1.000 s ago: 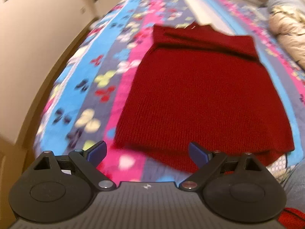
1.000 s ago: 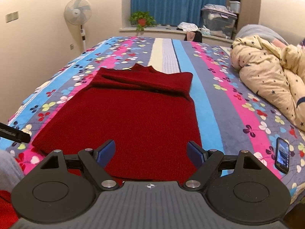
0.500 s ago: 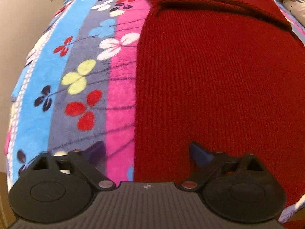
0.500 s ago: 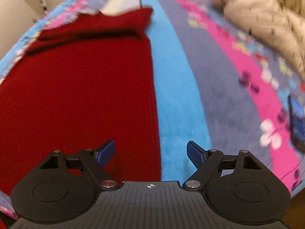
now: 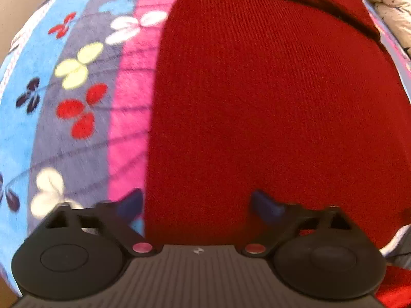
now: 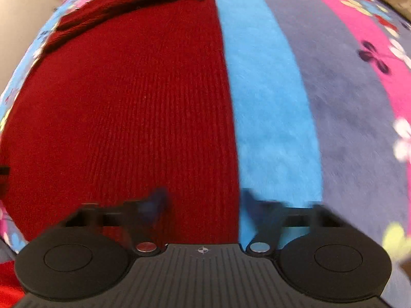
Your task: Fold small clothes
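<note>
Striped floral bedspread: red knit sweater flat (far end folded). Left gripper and right gripper straddle its near corners, jaws just closing, pads not yet pressing.

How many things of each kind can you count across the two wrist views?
Red knitted garment: 1
Striped flowered blanket: 1
Cream quilt: 1
Claws: 2, left claw and right claw
Total: 5
</note>
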`<action>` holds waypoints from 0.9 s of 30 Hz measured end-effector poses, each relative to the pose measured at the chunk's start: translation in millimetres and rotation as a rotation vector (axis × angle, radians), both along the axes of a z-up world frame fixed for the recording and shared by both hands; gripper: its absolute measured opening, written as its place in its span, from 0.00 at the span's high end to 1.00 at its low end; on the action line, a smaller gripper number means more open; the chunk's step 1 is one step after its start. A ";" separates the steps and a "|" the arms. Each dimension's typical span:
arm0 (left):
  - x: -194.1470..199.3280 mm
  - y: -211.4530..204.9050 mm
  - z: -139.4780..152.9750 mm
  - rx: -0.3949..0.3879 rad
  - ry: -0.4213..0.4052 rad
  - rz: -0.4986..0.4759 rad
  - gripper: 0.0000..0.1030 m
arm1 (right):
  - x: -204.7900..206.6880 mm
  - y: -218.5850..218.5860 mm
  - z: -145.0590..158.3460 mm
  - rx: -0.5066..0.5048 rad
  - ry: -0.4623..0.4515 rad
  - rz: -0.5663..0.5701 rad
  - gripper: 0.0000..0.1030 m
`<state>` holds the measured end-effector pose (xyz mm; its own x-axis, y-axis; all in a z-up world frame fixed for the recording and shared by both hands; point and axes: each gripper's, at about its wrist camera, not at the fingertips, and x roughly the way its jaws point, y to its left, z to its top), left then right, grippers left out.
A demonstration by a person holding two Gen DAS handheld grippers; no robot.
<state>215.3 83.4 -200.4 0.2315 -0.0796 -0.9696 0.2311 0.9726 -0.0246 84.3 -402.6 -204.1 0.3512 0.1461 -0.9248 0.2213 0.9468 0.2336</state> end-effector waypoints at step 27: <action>-174.8 15.8 101.3 -0.219 -0.133 0.146 0.80 | -146.2 13.1 89.2 0.092 -0.245 -0.064 0.95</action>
<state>40.5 99.2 -99.1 0.3798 -0.2397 -0.8935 0.1043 0.9708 -0.2161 -61.9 -389.5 -115.0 0.5741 0.1958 -0.7950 0.2059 0.9052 0.3717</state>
